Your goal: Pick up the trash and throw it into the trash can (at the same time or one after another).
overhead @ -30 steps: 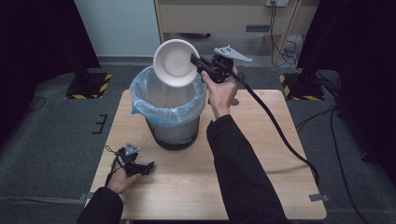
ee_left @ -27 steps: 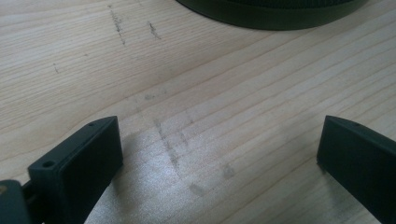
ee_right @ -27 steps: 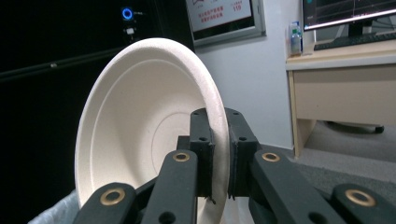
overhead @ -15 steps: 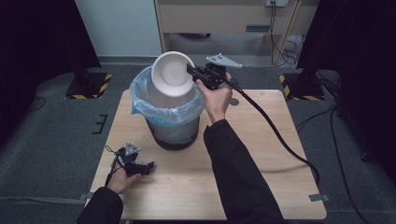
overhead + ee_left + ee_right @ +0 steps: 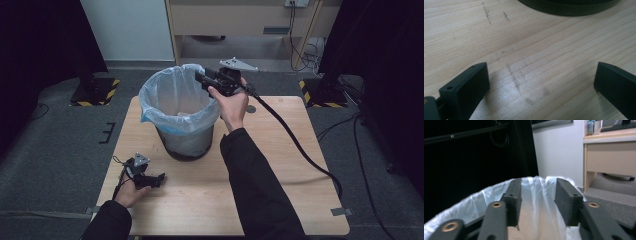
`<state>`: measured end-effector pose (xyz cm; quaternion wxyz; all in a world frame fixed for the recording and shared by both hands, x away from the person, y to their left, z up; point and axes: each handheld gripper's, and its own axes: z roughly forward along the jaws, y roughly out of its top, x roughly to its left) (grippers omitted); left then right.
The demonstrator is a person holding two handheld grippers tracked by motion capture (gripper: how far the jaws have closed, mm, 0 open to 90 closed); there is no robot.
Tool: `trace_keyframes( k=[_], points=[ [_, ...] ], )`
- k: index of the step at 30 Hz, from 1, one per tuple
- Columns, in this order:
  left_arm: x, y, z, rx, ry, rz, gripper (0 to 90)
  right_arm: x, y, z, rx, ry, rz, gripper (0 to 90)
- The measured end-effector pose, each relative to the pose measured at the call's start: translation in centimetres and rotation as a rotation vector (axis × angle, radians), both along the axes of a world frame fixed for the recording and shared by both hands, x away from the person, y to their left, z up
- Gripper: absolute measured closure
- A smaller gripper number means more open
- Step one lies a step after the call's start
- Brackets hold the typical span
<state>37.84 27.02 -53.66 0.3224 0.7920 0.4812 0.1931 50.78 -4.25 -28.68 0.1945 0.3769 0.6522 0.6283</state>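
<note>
The right claw (image 5: 202, 79) hangs parted and empty over the lined bin (image 5: 177, 112); the left claw (image 5: 156, 179) rests wide on the table (image 5: 280, 165).

A dark bin (image 5: 182, 135) lined with a pale blue-white bag (image 5: 172, 90) stands upright mid-tabletop (image 5: 280, 200). Something pale, possibly the bowl (image 5: 182, 116), lies inside, too dim to identify.
</note>
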Motion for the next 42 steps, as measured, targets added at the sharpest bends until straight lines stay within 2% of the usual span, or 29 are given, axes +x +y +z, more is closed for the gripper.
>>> trace_keyframes(
  k=[4,6,7,10,13,19,22,28,33,39,42],
  points=[
    [0.0,0.0,0.0,0.0,0.0,0.0,0.0,-0.6,-1.6,1.6,0.028,-0.03,-0.028,40.6],
    [0.0,0.0,0.0,0.0,0.0,0.0,0.0,-1.0,-2.6,2.3,0.028,-0.043,-0.041,37.3],
    [0.0,0.0,0.0,0.0,0.0,0.0,0.0,-1.4,-3.4,2.5,0.05,-0.051,-0.049,35.8],
    [0.0,0.0,0.0,0.0,-0.001,0.0,0.0,-2.4,-5.5,2.2,0.045,-0.043,-0.067,31.6],
    [0.0,0.0,0.0,0.0,-0.001,0.0,0.0,-3.5,-7.6,1.1,0.015,-0.03,-0.069,30.0],
    [0.0,0.0,0.0,0.001,0.0,-0.001,0.0,-5.7,-11.2,-1.6,-0.001,0.003,-0.066,28.1],
    [0.0,0.0,0.0,0.001,0.0,-0.001,0.0,-7.0,-13.0,-3.5,-0.027,0.045,-0.063,27.1],
    [0.0,0.0,0.0,0.001,0.0,-0.001,0.0,-9.4,-16.0,-7.8,-0.097,0.15,-0.058,25.6],
    [0.0,0.0,0.0,0.001,0.0,-0.001,0.0,-10.9,-18.2,-11.3,-0.117,0.224,-0.052,25.5],
    [0.0,0.0,0.0,0.001,0.0,0.0,0.0,-11.9,-20.0,-14.8,-0.208,0.308,-0.067,25.5],
    [0.0,0.0,0.0,0.001,0.0,-0.001,0.0,-12.3,-20.6,-16.8,-0.255,0.379,-0.076,25.4]
  ],
)
